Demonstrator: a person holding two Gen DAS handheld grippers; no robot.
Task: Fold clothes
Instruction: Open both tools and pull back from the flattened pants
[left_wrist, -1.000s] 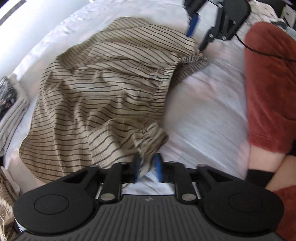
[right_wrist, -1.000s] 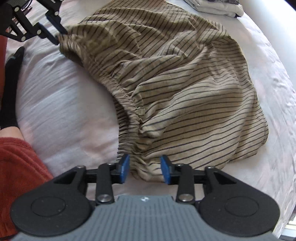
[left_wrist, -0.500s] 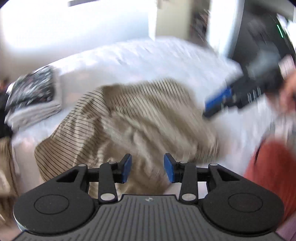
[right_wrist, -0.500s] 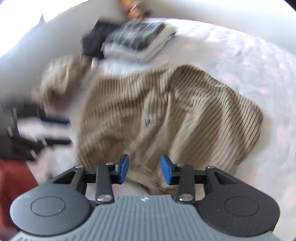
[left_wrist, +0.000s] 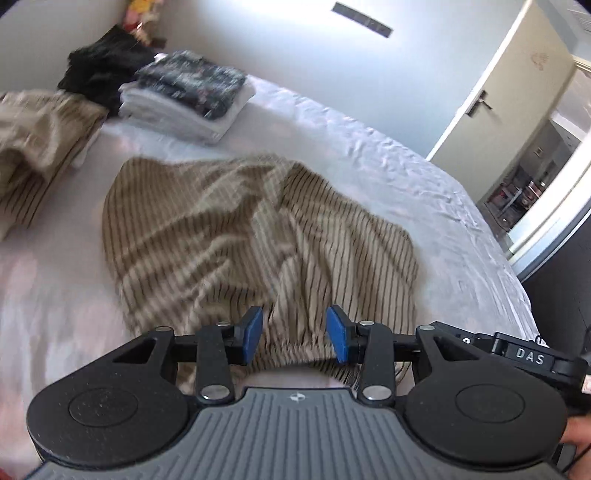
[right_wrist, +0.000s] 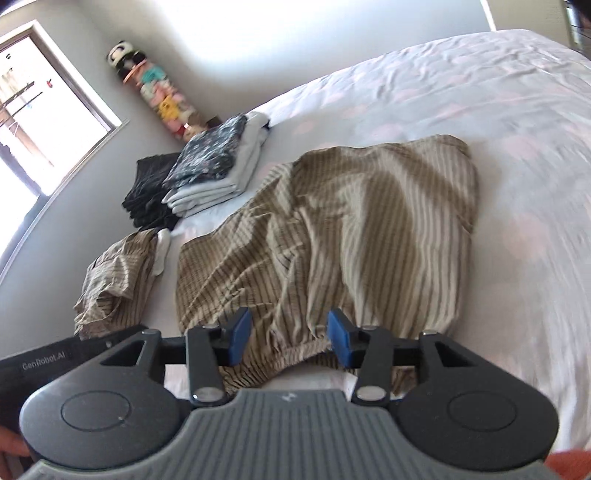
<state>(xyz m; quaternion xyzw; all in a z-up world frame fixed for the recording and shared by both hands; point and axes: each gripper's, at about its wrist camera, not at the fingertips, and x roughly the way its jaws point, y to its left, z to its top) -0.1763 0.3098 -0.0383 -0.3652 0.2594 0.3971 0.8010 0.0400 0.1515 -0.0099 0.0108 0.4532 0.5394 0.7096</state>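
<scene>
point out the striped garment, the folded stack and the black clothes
striped garment (left_wrist: 229, 229), left wrist view, middle of the fabric
folded stack (right_wrist: 218, 173), right wrist view, its side
black clothes (right_wrist: 146, 192), right wrist view, top

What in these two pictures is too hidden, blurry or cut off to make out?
- Striped garment: its near waistband edge lies behind the left gripper; stripes are motion-blurred in the left wrist view.
- Second striped piece: cut off by the left edge.
- Folded stack: lower layers are covered by the floral top piece in the right wrist view.

Striped garment (left_wrist: 229, 236): thin matt woven cloth (creased); bedsheet (left_wrist: 388, 155): smooth, wrinkled cotton-like.
</scene>
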